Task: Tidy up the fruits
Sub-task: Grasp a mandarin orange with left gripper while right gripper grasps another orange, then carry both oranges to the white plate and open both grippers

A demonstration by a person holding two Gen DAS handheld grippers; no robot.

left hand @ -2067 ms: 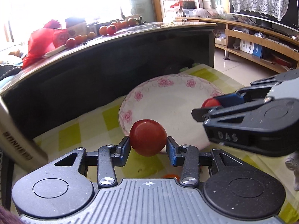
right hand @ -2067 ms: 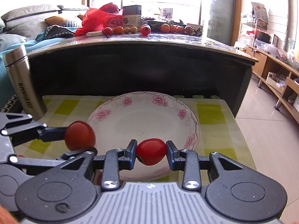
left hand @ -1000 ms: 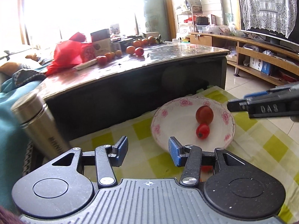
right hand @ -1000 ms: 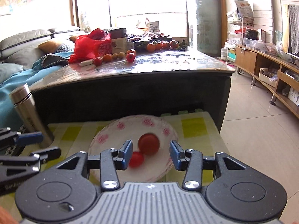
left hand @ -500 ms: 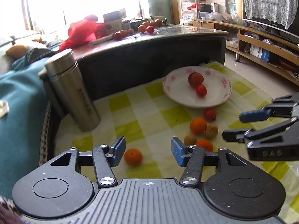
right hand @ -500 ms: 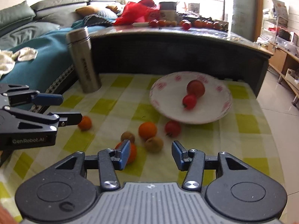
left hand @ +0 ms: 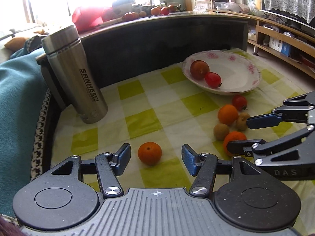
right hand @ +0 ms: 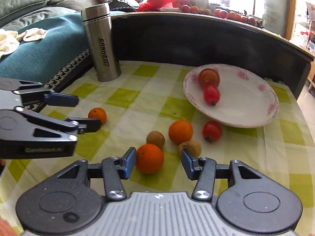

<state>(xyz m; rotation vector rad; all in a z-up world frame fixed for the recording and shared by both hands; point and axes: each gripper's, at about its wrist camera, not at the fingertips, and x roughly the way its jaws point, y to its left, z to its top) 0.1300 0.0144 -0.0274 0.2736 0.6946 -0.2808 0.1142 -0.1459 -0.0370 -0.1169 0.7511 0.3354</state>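
A white flowered plate (left hand: pixel 236 74) (right hand: pixel 246 98) holds a large dark-red tomato (right hand: pixel 208 77) and a smaller red one (right hand: pixel 211 94). My left gripper (left hand: pixel 156 157) is open, with a small orange (left hand: pixel 149 153) lying on the cloth between its fingers. My right gripper (right hand: pixel 158 162) is also open, and a bigger orange (right hand: pixel 149 158) sits between its fingers, close to the left pad. Loose on the cloth beyond it lie two brown fruits (right hand: pixel 155 139) (right hand: pixel 190 146), another orange (right hand: pixel 180 131) and a red tomato (right hand: pixel 212 131).
A steel flask (left hand: pixel 74 74) (right hand: pixel 102 43) stands at the back left of the green-checked cloth (right hand: pixel 137 102). Behind runs a dark table edge (right hand: pixel 196 35) with more fruit and a red bag on top. A teal blanket (right hand: pixel 49 45) lies to the left.
Both grippers let go of their tomatoes in the plate, opened and drew back. They have since come down close to the loose oranges, one orange now between each pair of fingers.
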